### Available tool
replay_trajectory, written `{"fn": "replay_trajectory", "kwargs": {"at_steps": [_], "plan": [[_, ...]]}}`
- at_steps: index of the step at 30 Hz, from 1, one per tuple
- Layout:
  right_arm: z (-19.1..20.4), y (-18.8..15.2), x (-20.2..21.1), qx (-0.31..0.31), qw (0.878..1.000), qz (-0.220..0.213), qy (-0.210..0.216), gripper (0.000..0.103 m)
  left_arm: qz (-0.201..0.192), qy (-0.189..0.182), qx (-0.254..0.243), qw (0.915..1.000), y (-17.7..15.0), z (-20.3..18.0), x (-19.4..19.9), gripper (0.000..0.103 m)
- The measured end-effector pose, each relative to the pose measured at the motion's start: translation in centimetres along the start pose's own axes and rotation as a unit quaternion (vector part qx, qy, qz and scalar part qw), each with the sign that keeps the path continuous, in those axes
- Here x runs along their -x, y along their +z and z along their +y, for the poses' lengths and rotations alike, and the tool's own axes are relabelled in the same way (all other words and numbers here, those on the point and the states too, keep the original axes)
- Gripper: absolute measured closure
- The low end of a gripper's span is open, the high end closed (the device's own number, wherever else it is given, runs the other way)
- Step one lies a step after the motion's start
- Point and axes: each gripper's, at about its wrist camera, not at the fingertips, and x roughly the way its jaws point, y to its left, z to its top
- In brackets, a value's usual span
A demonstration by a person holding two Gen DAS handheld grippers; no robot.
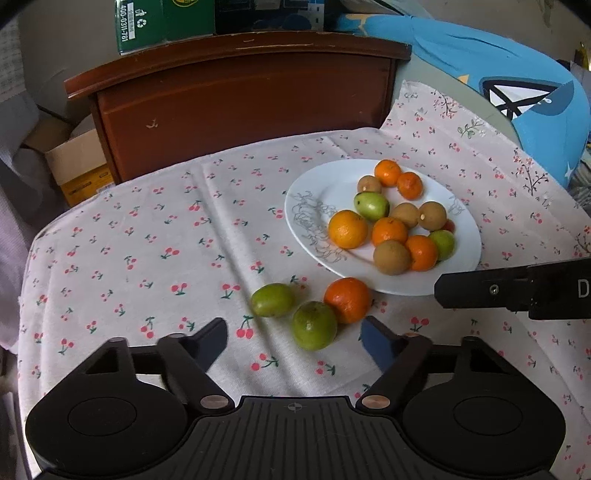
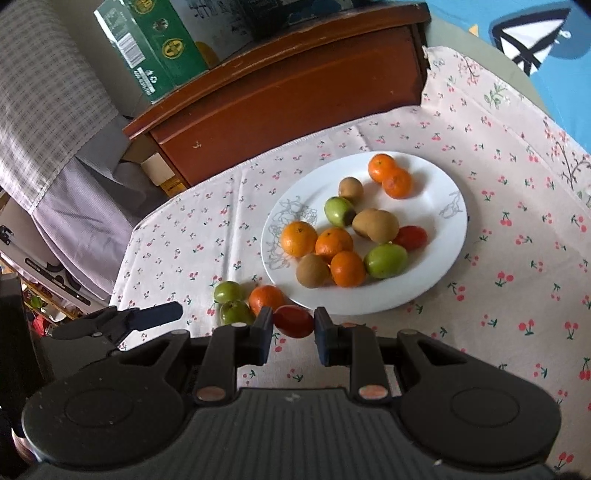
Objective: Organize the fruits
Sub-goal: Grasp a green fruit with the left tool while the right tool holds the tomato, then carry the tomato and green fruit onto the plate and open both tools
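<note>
On the cherry-print cloth (image 1: pixel 147 258), the left gripper (image 1: pixel 293 341) is seen with its jaws apart; a green fruit (image 1: pixel 314 329) lies between the tips, untouched, with a second green fruit (image 1: pixel 273 299) to its left and an orange (image 1: pixel 348 299) just beyond. Further right, the white plate (image 2: pixel 424 288) is loaded with oranges, green and brown fruits. A red tomato (image 2: pixel 293 320) is clamped between the right gripper (image 2: pixel 293 334) pads. On the green box (image 1: pixel 140 26), "400-0311-761" can be read
</note>
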Motion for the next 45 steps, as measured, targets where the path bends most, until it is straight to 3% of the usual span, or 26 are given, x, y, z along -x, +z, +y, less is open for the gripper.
{"fn": "replay_trajectory", "kwargs": {"at_steps": [5, 7, 15, 20, 27, 34, 45], "plan": [[-0.2, 0.0, 0.0, -0.009, 1.0, -0.003, -0.005, 0.079, 0.008, -0.007, -0.002, 0.9999, 0.0, -0.3, -0.8, 0.053], [-0.3, 0.1, 0.0, -0.014, 1.0, -0.004, -0.003, 0.079, 0.015, -0.006, -0.001, 0.9999, -0.1, -0.4, -1.2, 0.054], [-0.6, 0.2, 0.1, -0.027, 1.0, -0.007, -0.004, 0.079, 0.015, -0.008, -0.008, 0.9998, -0.2, -0.9, -1.7, 0.077], [-0.7, 0.3, 0.1, -0.031, 0.999, -0.009, -0.006, 0.079, 0.012, -0.001, 0.008, 0.9999, 0.0, -0.6, -1.0, 0.077], [-1.6, 1.0, 0.6, -0.058, 0.998, -0.021, 0.012, 0.079, -0.023, -0.01, 0.05, 0.9985, 1.4, 0.3, 1.4, 0.077], [-1.6, 2.2, 1.8, -0.05, 0.997, -0.059, 0.029, 0.079, -0.054, -0.02, 0.034, 0.9977, 4.0, -0.7, 3.3, 0.077], [0.0, 2.4, 2.3, 0.036, 0.995, -0.096, -0.01, 0.079, -0.058, -0.032, 0.002, 0.9978, 8.3, 0.0, 2.6, 0.077]]}}
